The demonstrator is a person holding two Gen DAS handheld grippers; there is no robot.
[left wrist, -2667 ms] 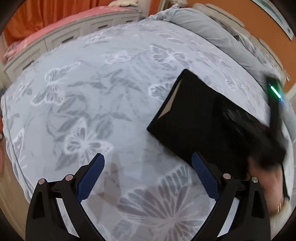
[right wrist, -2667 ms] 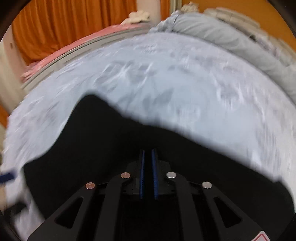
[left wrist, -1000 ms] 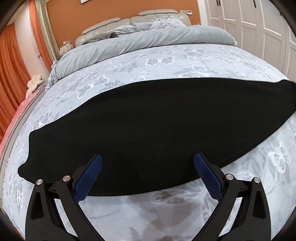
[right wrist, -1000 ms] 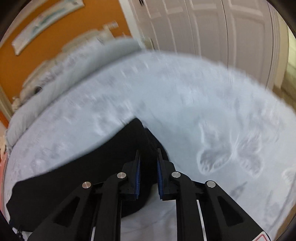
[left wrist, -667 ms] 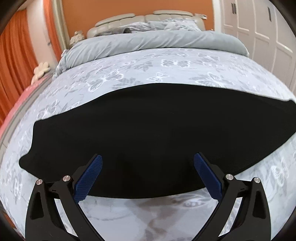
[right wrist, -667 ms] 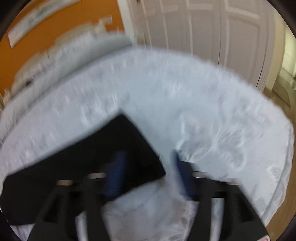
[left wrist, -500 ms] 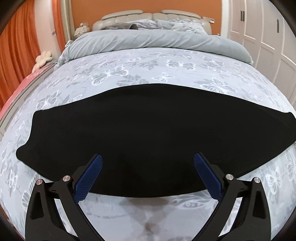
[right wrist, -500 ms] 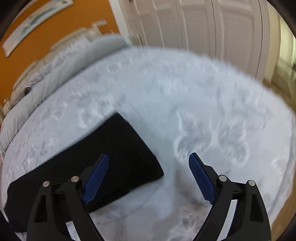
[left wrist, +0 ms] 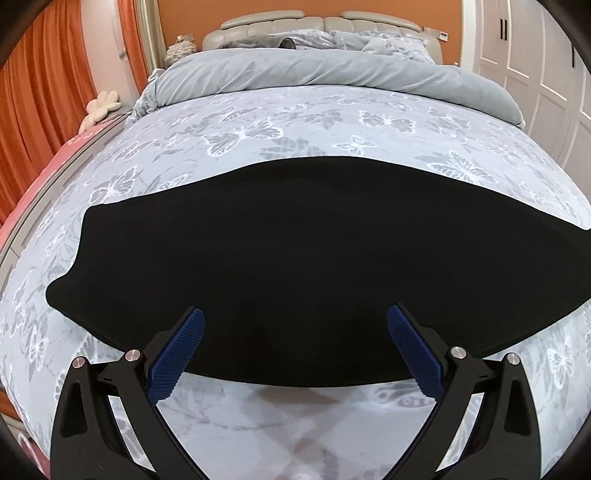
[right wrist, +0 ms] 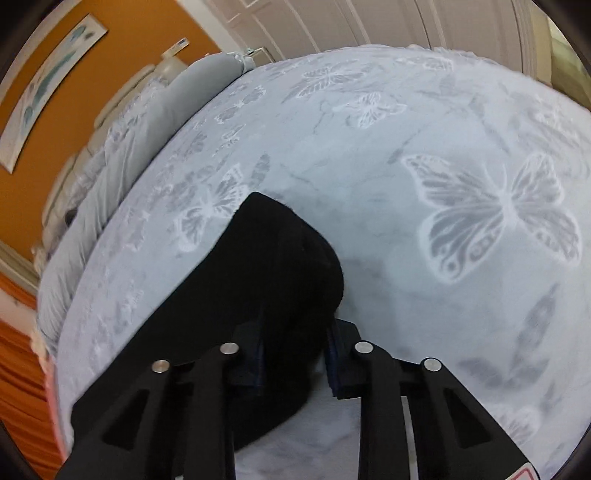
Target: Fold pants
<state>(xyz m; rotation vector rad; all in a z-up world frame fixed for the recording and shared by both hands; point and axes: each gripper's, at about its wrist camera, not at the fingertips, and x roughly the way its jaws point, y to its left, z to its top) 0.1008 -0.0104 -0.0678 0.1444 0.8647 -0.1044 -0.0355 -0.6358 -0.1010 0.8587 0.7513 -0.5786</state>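
Fingers of the right gripper [right wrist: 295, 354] were closing with the end of the black pants [right wrist: 236, 306] bunched between them; the cloth filled the gap, though whether the blue pads already pressed it could not be told. Fingers of the left gripper [left wrist: 295, 350] stood spread wide, blue pads [left wrist: 177, 354] bare, nothing between them, poised above the near edge of the pants [left wrist: 295, 251].

Those pants lay as one long, flat black band across the butterfly-print bedspread [left wrist: 258, 129], stretched from side to side. Only the left wrist view showed that whole length, both ends lying flat on the print. Only the right wrist view showed the one end up close, its corner lifted and rounded over the right gripper's fingers.

Beyond the pants, toward the head of the bed, a plain grey duvet [left wrist: 332, 70] was rolled back below a padded headboard [left wrist: 273, 22]. Left of the pants hung orange curtains [left wrist: 44, 92]; right of them stood white wardrobe doors [left wrist: 546, 62]. A framed picture [right wrist: 48, 85] on the orange wall appeared in the right wrist view alone.
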